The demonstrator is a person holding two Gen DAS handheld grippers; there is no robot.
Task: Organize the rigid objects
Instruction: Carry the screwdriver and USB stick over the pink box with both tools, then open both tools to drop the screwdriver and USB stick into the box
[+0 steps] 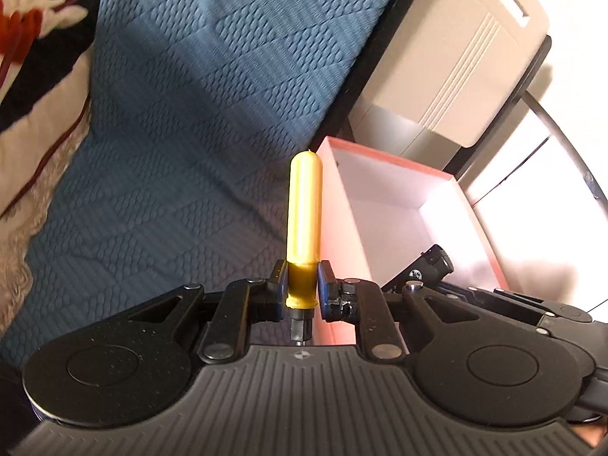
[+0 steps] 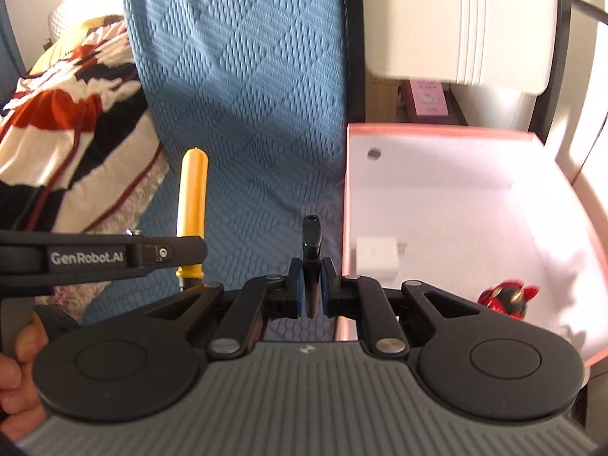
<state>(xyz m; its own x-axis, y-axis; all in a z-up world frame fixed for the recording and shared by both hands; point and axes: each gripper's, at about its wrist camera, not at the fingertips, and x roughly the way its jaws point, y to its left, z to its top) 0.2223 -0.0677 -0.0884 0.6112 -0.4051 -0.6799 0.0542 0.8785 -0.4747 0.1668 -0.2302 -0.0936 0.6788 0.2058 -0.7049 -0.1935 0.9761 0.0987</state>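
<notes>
Yellow screwdriver handle [image 1: 304, 205], darker gold at its collar, ahead of the black left hand-held gripper [image 1: 302, 290]. Bed cover [image 1: 197, 95] blue, woven diamond pattern. Blanket [image 2: 64, 114] left of the right hand-held gripper [image 2: 312, 288]: white, black, red patches. Box [image 2: 437, 133] to its right: pink rim, white inside. Figurine [image 2: 507, 298] red and black.

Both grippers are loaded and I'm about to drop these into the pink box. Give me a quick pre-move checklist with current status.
1. Left gripper shut on the yellow tool handle, held near its base: ok.
2. Right gripper shut on the small dark object: ok.
3. Pink box open on top: ok.
4. Free floor space in the box beside the white cube and red figurine: ok.
5. Either held item already over the box: not ok, both over the blue bedspread.
6. Grip firmness: cannot tell.
</notes>
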